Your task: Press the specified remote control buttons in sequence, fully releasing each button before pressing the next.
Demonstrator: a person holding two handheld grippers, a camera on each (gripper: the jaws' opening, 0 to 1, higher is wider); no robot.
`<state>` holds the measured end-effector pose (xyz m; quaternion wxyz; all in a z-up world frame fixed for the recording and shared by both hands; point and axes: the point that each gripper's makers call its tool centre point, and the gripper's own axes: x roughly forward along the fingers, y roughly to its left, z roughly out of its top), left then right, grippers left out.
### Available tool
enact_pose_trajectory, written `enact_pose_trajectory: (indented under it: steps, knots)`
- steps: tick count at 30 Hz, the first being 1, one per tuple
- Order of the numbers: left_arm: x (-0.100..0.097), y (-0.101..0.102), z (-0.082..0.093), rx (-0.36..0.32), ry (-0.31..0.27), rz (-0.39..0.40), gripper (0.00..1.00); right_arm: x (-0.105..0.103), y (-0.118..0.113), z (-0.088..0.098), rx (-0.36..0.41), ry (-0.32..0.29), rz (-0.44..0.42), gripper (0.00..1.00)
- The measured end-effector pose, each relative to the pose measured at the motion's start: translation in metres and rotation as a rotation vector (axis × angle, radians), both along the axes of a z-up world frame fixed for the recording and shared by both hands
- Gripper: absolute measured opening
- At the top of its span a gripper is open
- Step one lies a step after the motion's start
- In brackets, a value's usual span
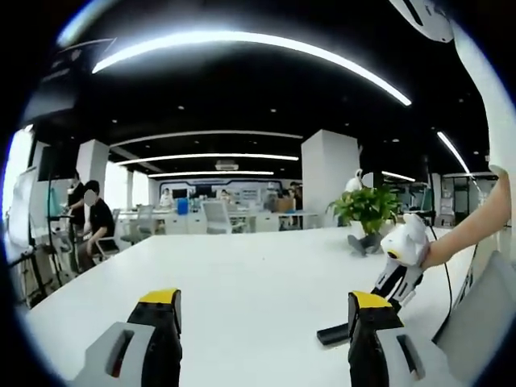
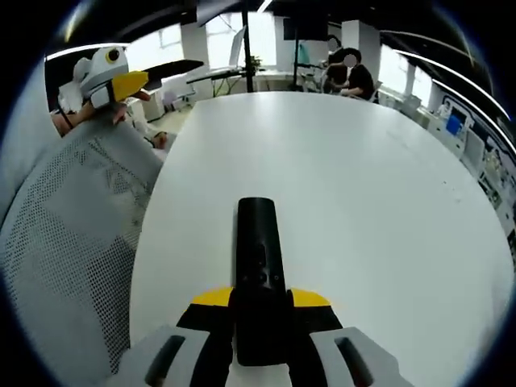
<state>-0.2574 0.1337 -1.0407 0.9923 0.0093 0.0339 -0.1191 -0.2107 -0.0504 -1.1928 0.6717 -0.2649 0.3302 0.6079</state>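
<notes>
Fingers of the right gripper (image 2: 260, 300) pinch the near end of the remote control (image 2: 258, 266), which runs straight ahead from between the yellow-tipped pads and lies flat on the tabletop (image 2: 363, 185). Fingers of the left gripper (image 1: 262, 310) stand spread wide, nothing between them, held above bare white surface with the remote off to their right, by the other gripper (image 1: 401, 260)

Step in hand, as I judge it: steady the remote, then bring the free left tip down on one button. To do it well, keep the right clamp low and still so the body does not rock; approach from above with a single fingertip, press square, lift fully clear before the next

Materials: remote is a slim black bar, matte plastic, rounded far end, small buttons clustered just ahead of the right fingers, too small to read. Tabletop smooth, white, faintly glossy. Grey mesh chair back (image 2: 72, 242) left of the right fingers. Potted green plant (image 1: 367, 211) far beyond the left fingers
</notes>
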Motion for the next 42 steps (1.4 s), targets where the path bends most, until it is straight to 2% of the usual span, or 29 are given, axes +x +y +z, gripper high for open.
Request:
enact_pose_trajectory:
  steps: [7,18,24,35,42]
  knots:
    - [0.0,-0.001,0.0,-0.001,0.01,0.0,0.86,0.012,-0.003,0.001,-0.024,-0.003,0.036,0.22]
    - [0.0,-0.001,0.0,0.001,0.024,-0.001,0.85,0.043,-0.005,0.001,-0.07,-0.013,0.088,0.22]
    - [0.0,-0.001,0.0,0.002,0.026,-0.003,0.85,0.062,-0.005,0.0,-0.08,-0.015,0.086,0.22]
    - [0.0,-0.001,-0.002,-0.002,0.039,-0.004,0.85,0.083,-0.005,-0.002,-0.119,-0.026,0.121,0.22]
    - [-0.001,-0.001,-0.004,0.0,0.043,-0.006,0.84,0.086,-0.005,-0.002,-0.123,-0.022,0.126,0.22]
